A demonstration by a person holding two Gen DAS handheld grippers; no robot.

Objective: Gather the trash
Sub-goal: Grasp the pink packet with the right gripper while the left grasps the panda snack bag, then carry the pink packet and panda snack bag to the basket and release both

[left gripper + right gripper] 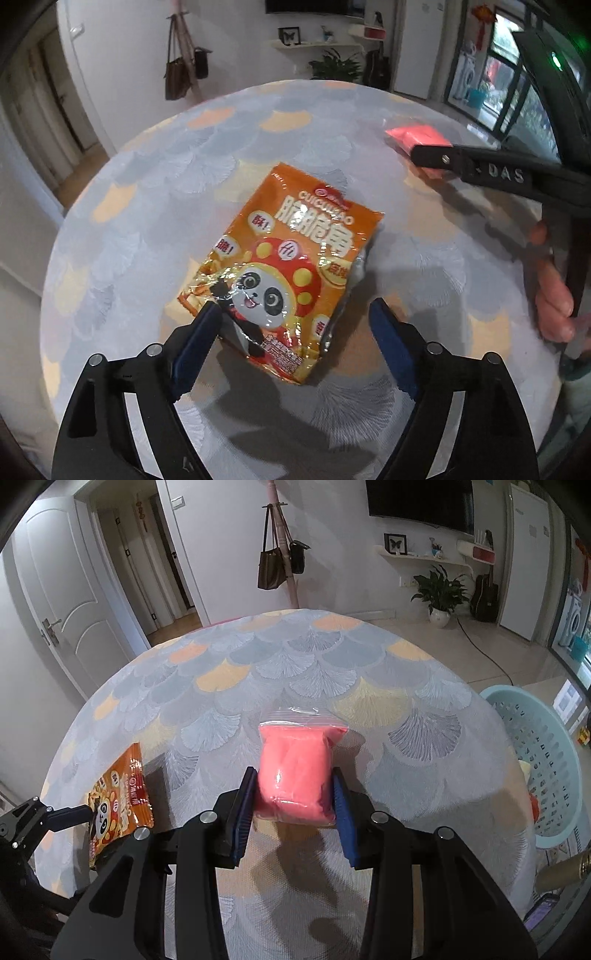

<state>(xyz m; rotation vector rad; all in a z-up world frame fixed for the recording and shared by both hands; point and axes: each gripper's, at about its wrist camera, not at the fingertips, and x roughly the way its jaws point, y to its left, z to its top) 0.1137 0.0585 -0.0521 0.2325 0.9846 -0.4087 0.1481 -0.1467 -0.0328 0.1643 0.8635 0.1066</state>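
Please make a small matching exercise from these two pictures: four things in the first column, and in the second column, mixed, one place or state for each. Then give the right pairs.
Things
1. orange snack bag
2. pink bag
3. light blue basket
4. left claw

Places or states
A. beside the table, at its right edge
B. squeezed between the pads of the right claw
C. open, its fingers on both sides of a packet
D. lying flat on the tablecloth

Pairs: 1-D, 2-B, 3-A, 4-C

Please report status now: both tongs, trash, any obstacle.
Left tongs open around orange panda snack packet. Right tongs shut on pink-filled clear zip bag. Nothing blocking.
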